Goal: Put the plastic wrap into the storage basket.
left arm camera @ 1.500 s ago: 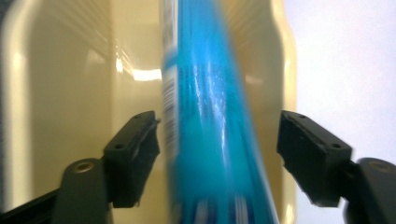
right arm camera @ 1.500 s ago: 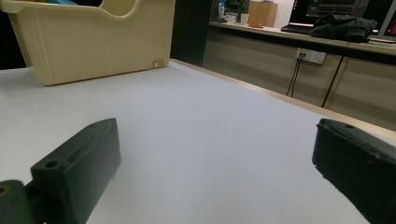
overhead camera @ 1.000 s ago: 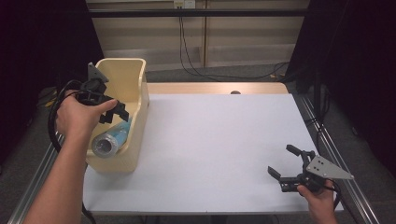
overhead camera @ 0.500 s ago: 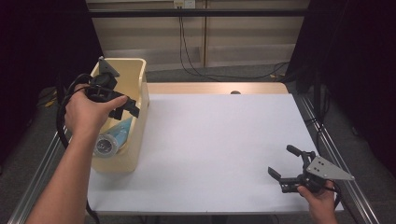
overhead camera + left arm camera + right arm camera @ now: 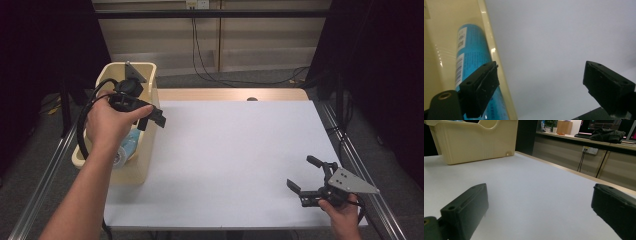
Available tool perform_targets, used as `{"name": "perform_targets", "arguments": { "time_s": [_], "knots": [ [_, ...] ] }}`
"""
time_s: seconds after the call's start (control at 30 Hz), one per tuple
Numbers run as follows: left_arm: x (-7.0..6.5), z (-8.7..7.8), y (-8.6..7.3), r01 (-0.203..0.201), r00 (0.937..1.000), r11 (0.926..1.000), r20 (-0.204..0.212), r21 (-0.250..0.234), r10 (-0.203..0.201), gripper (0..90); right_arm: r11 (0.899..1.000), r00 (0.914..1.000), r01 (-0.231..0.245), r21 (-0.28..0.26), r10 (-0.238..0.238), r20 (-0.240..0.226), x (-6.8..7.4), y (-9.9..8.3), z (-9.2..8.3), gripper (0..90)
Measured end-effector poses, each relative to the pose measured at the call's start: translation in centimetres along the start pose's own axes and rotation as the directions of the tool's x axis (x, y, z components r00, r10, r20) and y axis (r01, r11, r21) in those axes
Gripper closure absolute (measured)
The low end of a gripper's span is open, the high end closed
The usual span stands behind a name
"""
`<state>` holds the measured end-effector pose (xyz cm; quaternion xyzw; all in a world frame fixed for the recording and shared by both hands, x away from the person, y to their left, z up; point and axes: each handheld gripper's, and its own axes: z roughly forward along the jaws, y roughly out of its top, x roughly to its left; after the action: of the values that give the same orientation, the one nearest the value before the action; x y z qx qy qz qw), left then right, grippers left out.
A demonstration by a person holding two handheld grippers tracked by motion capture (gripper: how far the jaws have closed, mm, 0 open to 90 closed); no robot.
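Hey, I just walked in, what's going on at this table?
A person holds a gripper in each hand at a white table. The left gripper hangs open over the right wall of a cream bin at the table's left edge; a blue can lies inside the bin, not gripped. The right gripper rests open near the table's front right corner, holding nothing.

No text could be read anywhere. In the left gripper view, a blue cylindrical container [image 5: 471, 62] lying inside a cream bin [image 5: 486, 37] carried white label panels with a barcode and small print, too blurred to make out. In the high view the same container [image 5: 127, 145] showed a pale label, also unreadable. Far monitors [image 5: 609, 125] in the right gripper view showed nothing legible.
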<state>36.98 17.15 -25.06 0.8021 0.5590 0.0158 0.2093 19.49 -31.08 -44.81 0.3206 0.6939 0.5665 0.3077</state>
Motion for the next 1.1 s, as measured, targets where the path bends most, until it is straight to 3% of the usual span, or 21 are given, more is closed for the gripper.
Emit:
{"name": "perform_targets", "arguments": {
  "time_s": [0.3, 0.33, 0.43, 0.63, 0.9, 1.1],
  "knots": [
    [-1.3, 0.3, 0.1, -0.035, 0.9994, 0.9994, 0.007, -0.003, 0.035, 12.5, 1.0, 1.0, 0.002, 0.003, -0.002, -0.002, 0.0, 0.0, 0.0, 0.6],
    [-1.4, 0.3, 0.2, -0.056, 0.9984, 0.9984, 0.003, 0.007, 0.056, 12.5, 1.0, 1.0, 0.002, 0.003, -0.002, -0.002, 0.0, 0.0, 0.0, 0.6],
    [-2.0, 0.3, 0.3, -0.055, 0.9982, 0.9985, 0.023, 0.0, 0.055, 12.3, 1.0, 1.0, 0.003, 0.004, -0.003, -0.001, 0.0, 0.0, 0.0, 0.6],
    [-2.9, 0.9, 0.4, -0.078, 0.9967, 0.997, 0.022, 0.001, 0.078, 10.9, 1.0, 1.0, 0.003, 0.002, -0.003, -0.003, 0.0, 0.0, -0.1, 0.6],
    [-4.2, 2.2, 0.1, -0.117, 0.9916, 0.9929, 0.053, -0.022, 0.118, 9.6, 1.0, 1.0, 0.006, 0.005, -0.006, -0.005, 0.0, 0.0, -0.1, 0.6],
    [-5.3, 3.5, -0.2, -0.152, 0.986, 0.9882, 0.067, -0.012, 0.153, 9.2, 1.0, 0.9999, 0.007, 0.005, -0.007, -0.008, 0.0, 0.0, -0.1, 0.6]
  ]
}}
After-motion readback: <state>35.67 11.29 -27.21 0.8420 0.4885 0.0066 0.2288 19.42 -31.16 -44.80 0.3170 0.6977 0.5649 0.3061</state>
